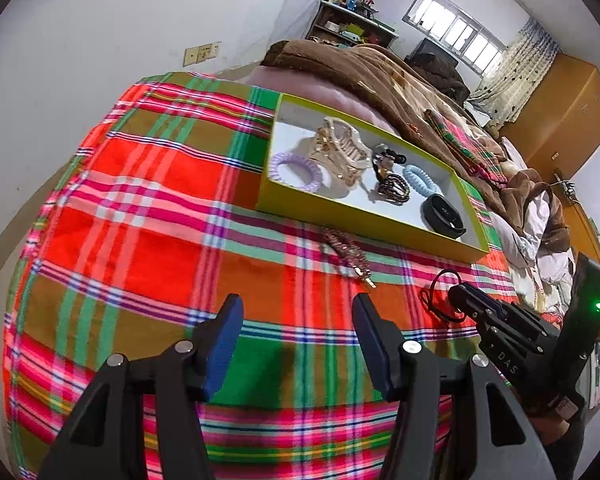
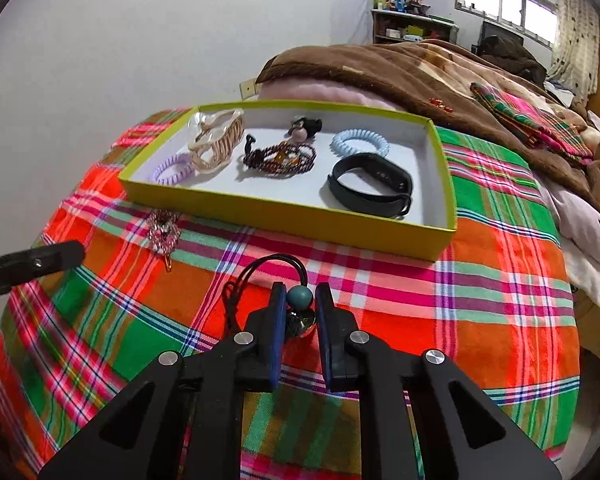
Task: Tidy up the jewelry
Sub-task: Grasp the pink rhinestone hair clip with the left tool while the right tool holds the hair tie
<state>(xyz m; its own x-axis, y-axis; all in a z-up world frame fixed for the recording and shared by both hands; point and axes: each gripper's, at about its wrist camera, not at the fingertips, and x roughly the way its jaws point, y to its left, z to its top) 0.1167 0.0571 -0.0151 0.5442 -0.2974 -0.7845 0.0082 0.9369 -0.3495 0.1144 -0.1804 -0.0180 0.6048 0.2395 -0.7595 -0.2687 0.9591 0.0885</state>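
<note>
Only one piece of writing reads, in the left wrist view: the white letters "DAS" on the black right gripper (image 1: 458, 294), low and right of the shallow yellow-green cardboard box with a white floor (image 1: 364, 210). The left gripper (image 1: 298, 316) stands with its blue pads apart, nothing between them. Inside the box lie six things: two coiled hair ties, one lilac (image 1: 296, 171) and one pale blue (image 1: 422, 179), one cream claw clip (image 1: 342, 148), one dark beaded bracelet (image 1: 394, 189), one black wristband (image 1: 444, 216) and one small dark clip. One pink beaded hairpin (image 1: 346, 250) lies on the plaid bedspread (image 1: 140, 200) just before the box.

From the right wrist view, the right gripper (image 2: 301, 302) is nearly closed on one black cord hair tie with a teal bead (image 2: 299, 298), on the bedspread in front of the box (image 2: 284, 210).
</note>
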